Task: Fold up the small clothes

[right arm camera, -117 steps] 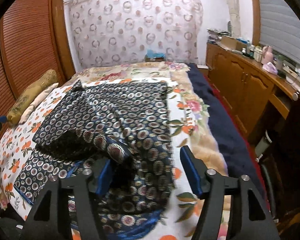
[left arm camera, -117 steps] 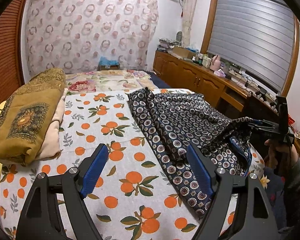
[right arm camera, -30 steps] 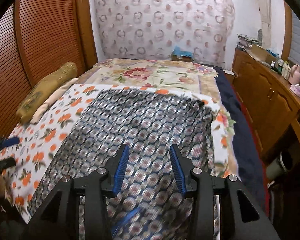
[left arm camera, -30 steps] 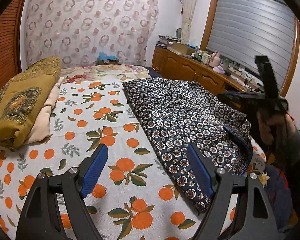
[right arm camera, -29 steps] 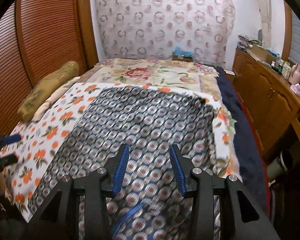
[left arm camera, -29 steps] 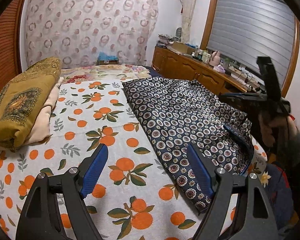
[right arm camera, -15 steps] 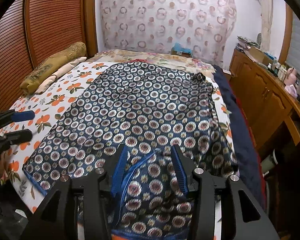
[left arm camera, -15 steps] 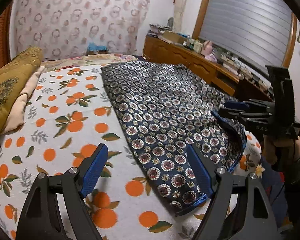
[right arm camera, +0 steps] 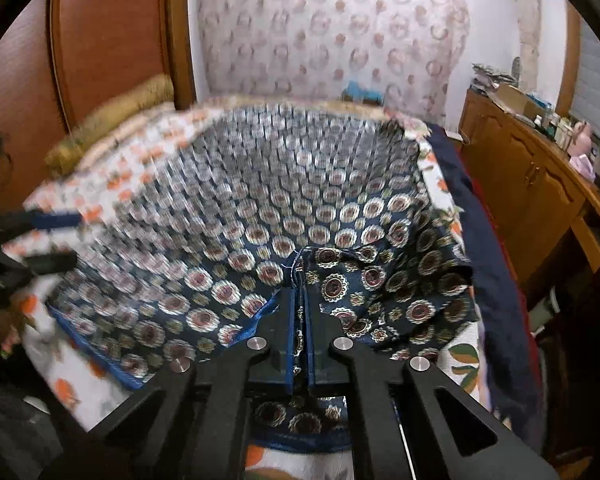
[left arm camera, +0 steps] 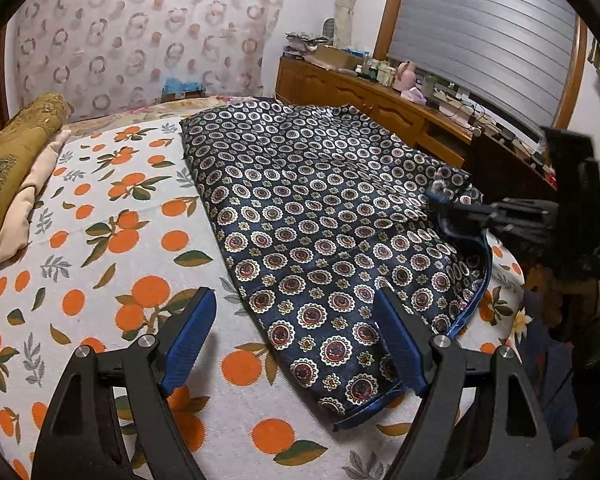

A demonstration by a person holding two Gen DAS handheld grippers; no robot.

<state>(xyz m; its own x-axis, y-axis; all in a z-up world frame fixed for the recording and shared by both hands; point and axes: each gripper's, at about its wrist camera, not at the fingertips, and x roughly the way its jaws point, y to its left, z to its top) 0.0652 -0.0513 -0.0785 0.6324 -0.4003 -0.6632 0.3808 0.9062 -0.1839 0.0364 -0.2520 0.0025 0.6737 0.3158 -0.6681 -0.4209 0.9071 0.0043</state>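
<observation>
A dark blue garment with round medallion print [left arm camera: 324, 208] lies spread flat on the bed; it also fills the right wrist view [right arm camera: 284, 208]. My left gripper [left arm camera: 296, 336] is open and empty, hovering over the garment's near blue-trimmed hem. My right gripper [right arm camera: 299, 304] is shut on a fold of the garment at its near right edge and lifts it slightly. The right gripper also shows at the right of the left wrist view [left arm camera: 440, 206], pinching the cloth. The left gripper shows blurred at the left of the right wrist view [right arm camera: 56, 238].
The bed has a white sheet with orange fruit print [left arm camera: 112, 240]. Folded gold and beige bedding [left arm camera: 8, 176] lies at the left. A wooden dresser with clutter [left arm camera: 380, 92] runs along the right. A wooden wardrobe [right arm camera: 100, 40] stands left of the bed.
My right gripper has closed on the garment's near right edge and raised a fold. My left gripper has dropped lower and moved closer to the near hem.
</observation>
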